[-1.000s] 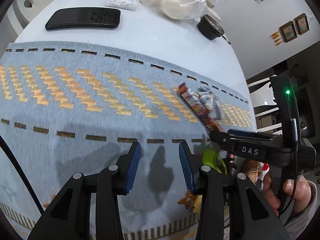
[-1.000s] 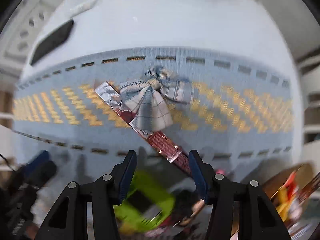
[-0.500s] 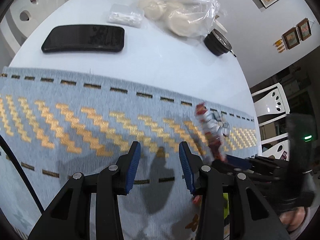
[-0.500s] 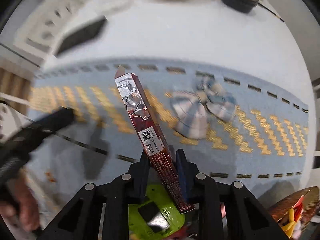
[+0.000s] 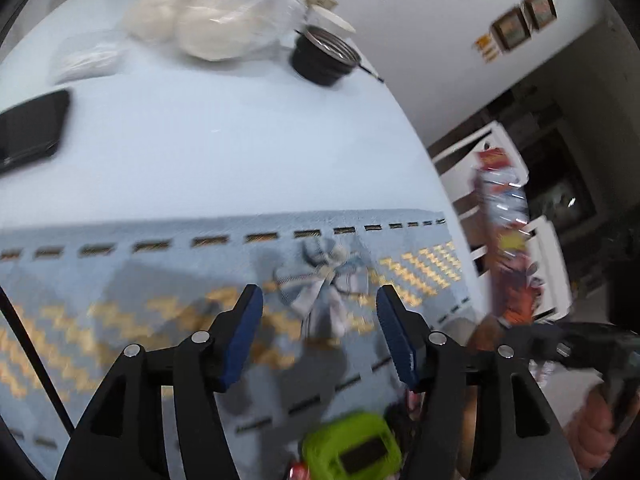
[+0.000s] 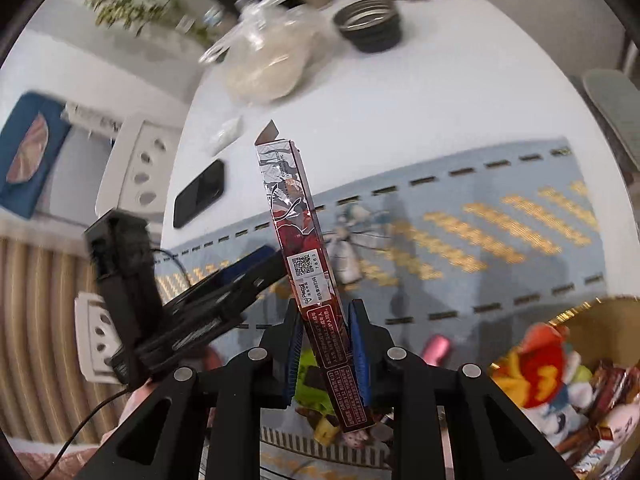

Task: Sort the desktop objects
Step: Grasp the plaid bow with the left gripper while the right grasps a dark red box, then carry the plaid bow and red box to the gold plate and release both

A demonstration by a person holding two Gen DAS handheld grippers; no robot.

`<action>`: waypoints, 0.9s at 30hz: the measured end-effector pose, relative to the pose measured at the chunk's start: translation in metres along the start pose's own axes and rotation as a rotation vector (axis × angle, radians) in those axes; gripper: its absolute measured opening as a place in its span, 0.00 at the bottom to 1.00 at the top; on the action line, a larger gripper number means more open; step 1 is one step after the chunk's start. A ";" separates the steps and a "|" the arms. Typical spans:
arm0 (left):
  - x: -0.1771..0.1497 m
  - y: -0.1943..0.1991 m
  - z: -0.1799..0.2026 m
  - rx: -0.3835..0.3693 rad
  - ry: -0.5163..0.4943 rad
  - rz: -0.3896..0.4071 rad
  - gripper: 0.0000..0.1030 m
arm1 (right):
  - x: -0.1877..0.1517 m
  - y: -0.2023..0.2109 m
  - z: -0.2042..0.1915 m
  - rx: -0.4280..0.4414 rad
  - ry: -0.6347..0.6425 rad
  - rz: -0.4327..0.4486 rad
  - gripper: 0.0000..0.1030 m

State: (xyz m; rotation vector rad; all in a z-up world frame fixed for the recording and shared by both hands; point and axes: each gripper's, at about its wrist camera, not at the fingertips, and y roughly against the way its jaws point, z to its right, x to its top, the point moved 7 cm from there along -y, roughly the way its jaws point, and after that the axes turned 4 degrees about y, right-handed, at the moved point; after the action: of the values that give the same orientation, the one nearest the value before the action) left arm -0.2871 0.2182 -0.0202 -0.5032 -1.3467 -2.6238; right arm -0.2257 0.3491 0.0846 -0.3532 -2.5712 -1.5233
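Observation:
My right gripper [image 6: 323, 340] is shut on a long red and silver box [image 6: 298, 232] and holds it upright above the blue woven mat [image 6: 480, 232]. The box also shows in the left wrist view [image 5: 506, 236], raised at the right. My left gripper [image 5: 320, 336] is open and empty, its jaws on either side of a blue plaid fabric bow [image 5: 320, 284] that lies on the mat [image 5: 120, 264]. The bow shows behind the box in the right wrist view [image 6: 352, 240]. The left gripper shows there at the left [image 6: 224, 280].
A black phone [image 5: 28, 128], a plastic bag of white items [image 5: 224, 16] and a black round lid [image 5: 324, 56] lie on the white table. A lime green device [image 5: 352, 448] sits at the mat's near edge. An open box of toys and snacks [image 6: 560, 380] stands at the right.
The right gripper has lifted the red box higher and to the right, clear of the mat. The left gripper has opened wider and moved right, over the plaid bow.

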 end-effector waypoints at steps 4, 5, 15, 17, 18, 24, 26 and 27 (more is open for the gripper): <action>0.003 -0.032 0.015 0.088 -0.132 -0.035 0.55 | 0.000 0.015 0.023 0.011 -0.048 0.015 0.22; 0.001 -0.040 0.017 0.123 -0.168 -0.045 0.55 | -0.002 0.014 0.026 0.012 -0.049 0.019 0.22; -0.006 -0.041 0.030 0.287 -0.335 -0.009 0.18 | -0.009 0.029 0.035 0.022 -0.063 0.074 0.22; -0.005 -0.027 0.032 0.285 -0.327 0.006 0.18 | -0.013 0.041 0.034 0.032 -0.064 0.096 0.22; -0.006 -0.017 0.035 0.277 -0.321 0.015 0.18 | -0.015 0.046 0.034 0.038 -0.068 0.105 0.22; -0.009 0.045 0.066 0.229 -0.304 0.104 0.18 | -0.035 0.089 0.041 0.042 -0.108 0.165 0.22; -0.011 0.064 0.079 0.213 -0.312 0.132 0.18 | -0.043 0.110 0.048 0.021 -0.126 0.200 0.22; -0.010 0.073 0.087 0.205 -0.324 0.146 0.18 | -0.047 0.119 0.052 0.014 -0.137 0.217 0.22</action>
State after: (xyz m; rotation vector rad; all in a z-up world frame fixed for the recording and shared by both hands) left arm -0.2372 0.2460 0.0785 -0.9850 -1.5784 -2.3259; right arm -0.1490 0.4432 0.1492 -0.7330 -2.5414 -1.4498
